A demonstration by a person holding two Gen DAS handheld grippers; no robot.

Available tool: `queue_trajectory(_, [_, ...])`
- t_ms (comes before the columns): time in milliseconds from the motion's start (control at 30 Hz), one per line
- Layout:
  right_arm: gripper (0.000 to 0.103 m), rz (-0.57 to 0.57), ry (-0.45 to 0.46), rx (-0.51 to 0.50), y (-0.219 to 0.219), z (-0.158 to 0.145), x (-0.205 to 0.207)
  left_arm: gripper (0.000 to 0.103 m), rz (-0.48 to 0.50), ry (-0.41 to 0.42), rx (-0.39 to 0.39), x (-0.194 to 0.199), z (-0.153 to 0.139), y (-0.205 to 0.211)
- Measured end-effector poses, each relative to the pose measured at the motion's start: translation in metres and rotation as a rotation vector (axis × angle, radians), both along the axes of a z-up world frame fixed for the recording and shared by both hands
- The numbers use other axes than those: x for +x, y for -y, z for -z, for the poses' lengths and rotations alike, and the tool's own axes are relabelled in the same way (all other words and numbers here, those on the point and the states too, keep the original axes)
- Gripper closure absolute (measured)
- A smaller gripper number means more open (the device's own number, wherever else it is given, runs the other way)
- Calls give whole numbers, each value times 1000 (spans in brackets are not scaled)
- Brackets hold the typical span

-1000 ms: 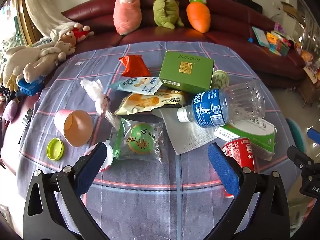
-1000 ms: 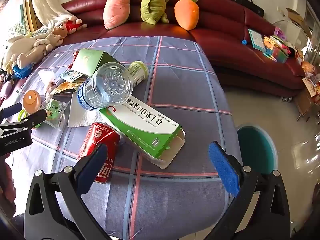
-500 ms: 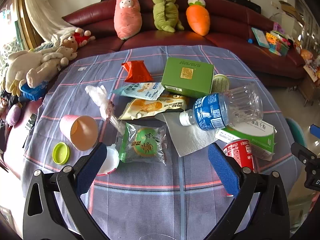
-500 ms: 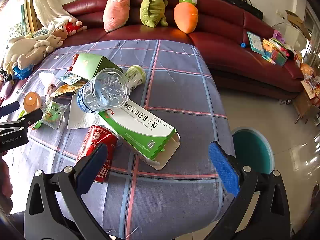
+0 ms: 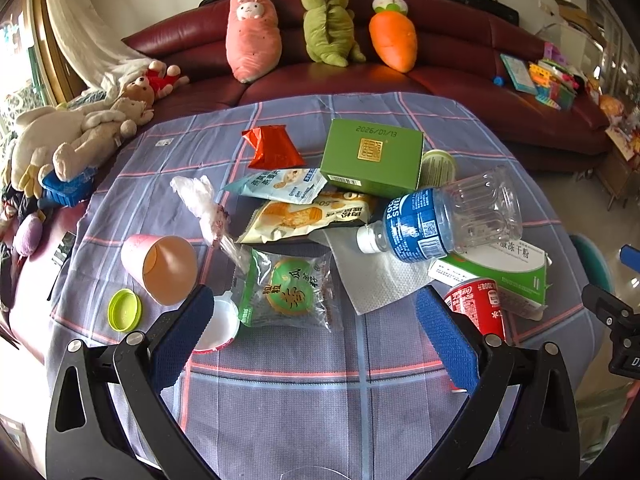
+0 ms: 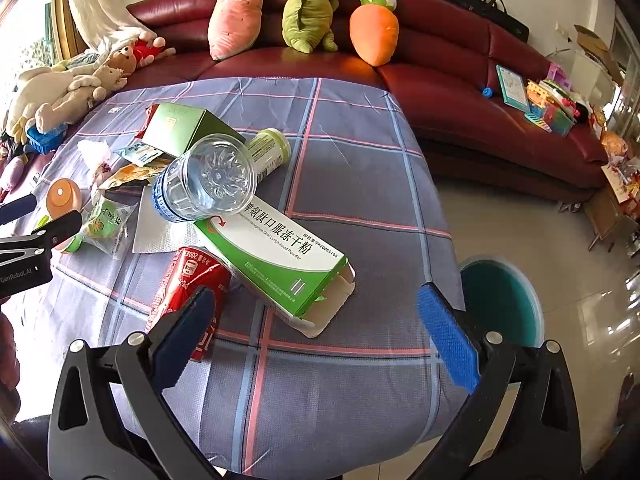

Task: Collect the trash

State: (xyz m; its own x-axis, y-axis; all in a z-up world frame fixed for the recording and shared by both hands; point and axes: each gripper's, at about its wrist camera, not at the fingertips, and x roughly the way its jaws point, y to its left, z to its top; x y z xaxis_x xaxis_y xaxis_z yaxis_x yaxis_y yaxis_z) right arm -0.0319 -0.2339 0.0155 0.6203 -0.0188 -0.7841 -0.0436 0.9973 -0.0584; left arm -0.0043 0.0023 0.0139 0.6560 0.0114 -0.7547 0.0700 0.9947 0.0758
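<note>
I hold both tools above the near edge of the bench (image 6: 360, 400). The left hand-held gripper (image 5: 308, 336) is spread wide and empty; the right hand-held gripper (image 6: 316, 332) is likewise released and carries nothing.

The trash lies ahead of both tools in one overlapping pile. Just ahead of the left hand-held gripper sits a sealed snack packet (image 5: 288, 290), with a white lid (image 5: 216, 324) beside its left finger. Ahead and to the left of the right hand-held gripper lies a red can (image 6: 192, 284), partly tucked under a long green-and-white carton (image 6: 276, 256). A clear bottle (image 6: 208, 180) rests on top of that carton. The teal bin (image 6: 500, 304) stands on the floor to the right of the right hand-held gripper.

Hazards, as I judge them:
- Pulling the can or carton first is likely to unseat the bottle, which can roll off the bench.
- The carton's open flap hangs near the bench edge; a nudge may tip it over.
- Thin packets can slip from a shallow pinch.
- Both tools working the same pile risk collision.
</note>
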Motion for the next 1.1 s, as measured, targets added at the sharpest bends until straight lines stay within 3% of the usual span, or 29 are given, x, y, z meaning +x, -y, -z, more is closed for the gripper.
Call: queue_trajectory(1100, [6, -3, -5, -14, 1, 0, -1, 2, 3, -1, 2, 1, -1, 2])
